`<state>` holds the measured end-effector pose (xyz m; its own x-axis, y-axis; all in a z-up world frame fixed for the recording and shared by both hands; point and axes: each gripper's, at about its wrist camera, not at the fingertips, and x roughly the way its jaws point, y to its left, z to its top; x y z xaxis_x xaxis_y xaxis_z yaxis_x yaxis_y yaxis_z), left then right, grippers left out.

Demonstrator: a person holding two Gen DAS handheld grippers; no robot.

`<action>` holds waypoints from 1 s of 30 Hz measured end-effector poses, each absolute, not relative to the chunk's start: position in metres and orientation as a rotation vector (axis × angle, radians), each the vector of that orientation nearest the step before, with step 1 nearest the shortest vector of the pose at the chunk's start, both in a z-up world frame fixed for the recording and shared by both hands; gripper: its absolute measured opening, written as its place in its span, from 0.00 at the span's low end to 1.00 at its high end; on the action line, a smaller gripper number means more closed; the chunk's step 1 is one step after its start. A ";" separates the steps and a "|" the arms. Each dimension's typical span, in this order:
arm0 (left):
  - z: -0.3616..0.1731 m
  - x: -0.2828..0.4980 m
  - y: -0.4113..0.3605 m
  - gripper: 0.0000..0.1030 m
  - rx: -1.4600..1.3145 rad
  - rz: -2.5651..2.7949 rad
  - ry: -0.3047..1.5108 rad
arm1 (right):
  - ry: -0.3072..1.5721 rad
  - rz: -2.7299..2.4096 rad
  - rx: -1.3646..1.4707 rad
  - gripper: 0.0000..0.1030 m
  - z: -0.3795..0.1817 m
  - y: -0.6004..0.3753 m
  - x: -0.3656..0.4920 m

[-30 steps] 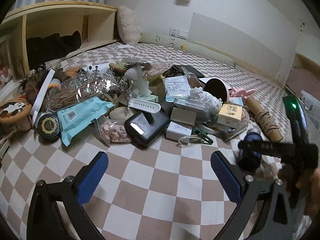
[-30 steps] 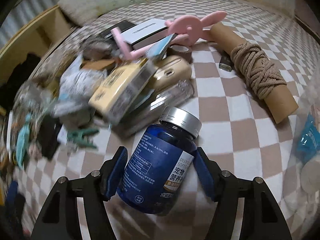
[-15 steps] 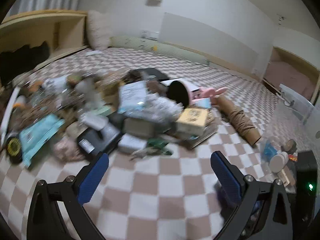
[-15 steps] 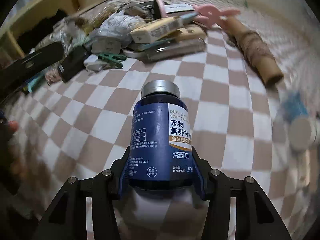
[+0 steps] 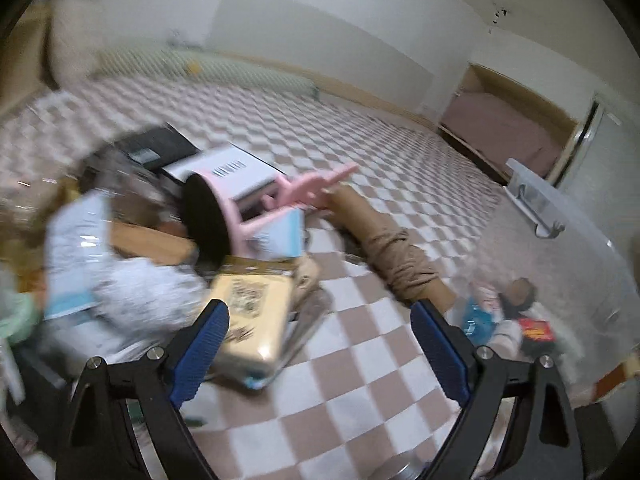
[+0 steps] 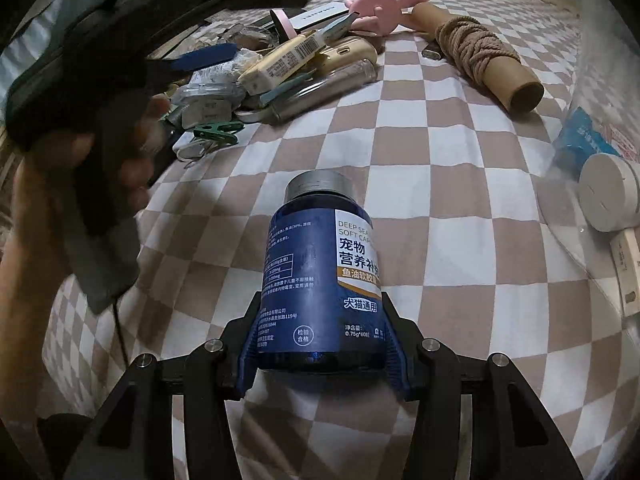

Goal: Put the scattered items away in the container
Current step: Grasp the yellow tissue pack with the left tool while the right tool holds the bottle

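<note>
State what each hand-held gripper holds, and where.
Right hand-held gripper: blue bottle, clamped at its base end. Left hand-held gripper: nothing, jaws closing.

Bottle point(image 6: 320, 280): glossy dark-blue plastic, smooth paper label, brushed metal-look cap. Cloth point(image 6: 420, 152) under it: matt woven checks, lightly rumpled. Tube point(image 6: 516, 88), up-right of bottle: raw matt cardboard w/ rough twisted cord point(image 6: 472, 48) wound round. Clip point(image 6: 218, 130), up-left of bottle: smooth green plastic. Bin point(image 5: 568, 216), right of bottle: clear, slightly hazy plastic. Gripper pads point(image 6: 250, 354) at bottle's base: ribbed blue plastic on matt black arms. Pink bunny piece point(image 6: 380, 6) behind bottle: smooth matt plastic.
</note>
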<state>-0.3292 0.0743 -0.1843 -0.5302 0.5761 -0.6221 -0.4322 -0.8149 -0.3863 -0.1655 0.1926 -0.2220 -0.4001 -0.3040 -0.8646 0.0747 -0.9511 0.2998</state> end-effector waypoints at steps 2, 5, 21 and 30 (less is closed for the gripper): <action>-0.186 -0.340 0.081 0.90 -1.068 2.290 -0.225 | -0.332 -2.426 1.566 0.51 -0.222 0.194 -0.166; -0.188 -0.352 0.085 0.90 -1.099 2.333 -0.139 | -0.349 -2.416 1.561 0.51 -0.222 0.197 -0.165; -0.213 -0.345 0.113 0.84 -1.186 2.431 0.413 | -0.359 -2.408 1.556 0.51 -0.221 0.201 -0.160; -0.206 -0.342 0.097 0.55 -1.218 2.467 0.369 | -0.361 -2.407 1.557 0.51 -0.221 0.205 -0.163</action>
<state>-0.3422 0.0974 -0.2060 -0.5615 0.2053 -0.8016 -0.4307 -0.8997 0.0712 -0.1627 0.2051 -0.2206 -0.3967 -0.3402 -0.8526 0.0753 -0.9377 0.3392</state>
